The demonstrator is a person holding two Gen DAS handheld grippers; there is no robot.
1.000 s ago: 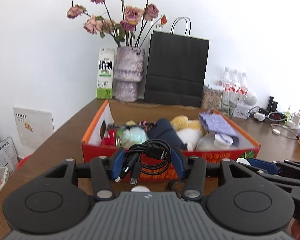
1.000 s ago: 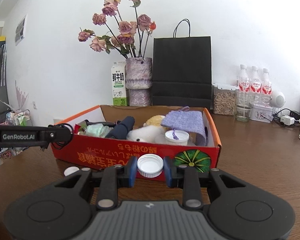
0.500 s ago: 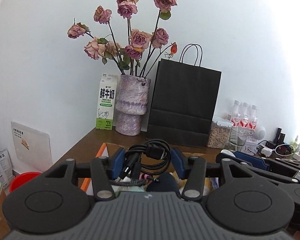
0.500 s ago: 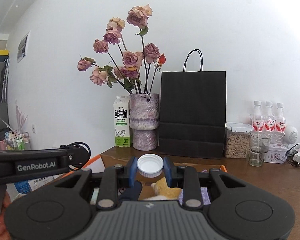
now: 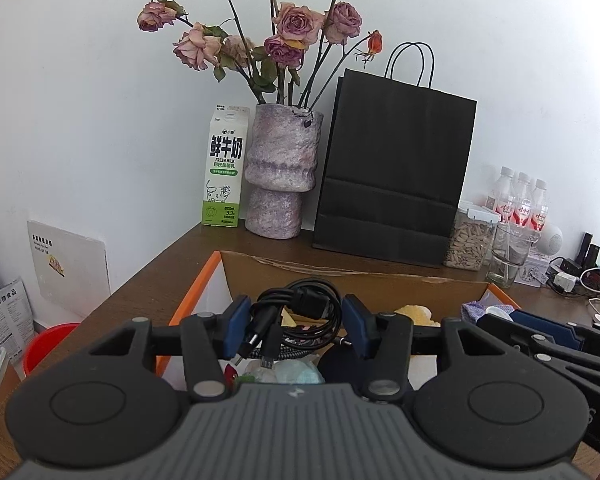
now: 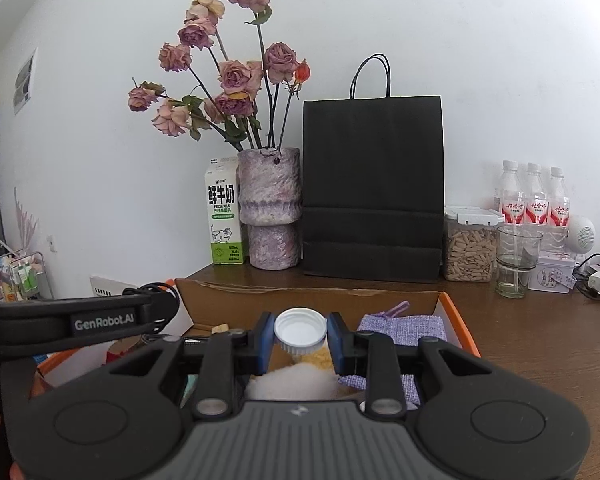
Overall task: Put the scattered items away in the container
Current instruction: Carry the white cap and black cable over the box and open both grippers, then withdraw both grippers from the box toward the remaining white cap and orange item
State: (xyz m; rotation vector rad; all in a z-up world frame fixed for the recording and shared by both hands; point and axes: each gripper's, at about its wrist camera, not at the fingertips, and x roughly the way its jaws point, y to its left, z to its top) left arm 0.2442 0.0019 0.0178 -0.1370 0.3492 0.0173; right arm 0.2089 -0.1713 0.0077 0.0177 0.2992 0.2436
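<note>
My left gripper is shut on a coiled black cable bundle, held over the orange-edged cardboard box. In the right wrist view my right gripper is shut on a white plastic lid, also above the box. Inside the box lie a purple knitted pouch, a white and yellow plush toy, a pale green item and a dark fabric item. The left gripper's arm crosses the left of the right view; the right gripper shows at the right of the left view.
Behind the box stand a milk carton, a purple vase with dried roses, a black paper bag, a jar of seeds, a glass and three water bottles. Chargers and cables lie at the far right. A red bucket sits below the table's left edge.
Both grippers have moved forward from in front of the box to over its inside, still holding the cable bundle and the lid. The back wall items look closer.
</note>
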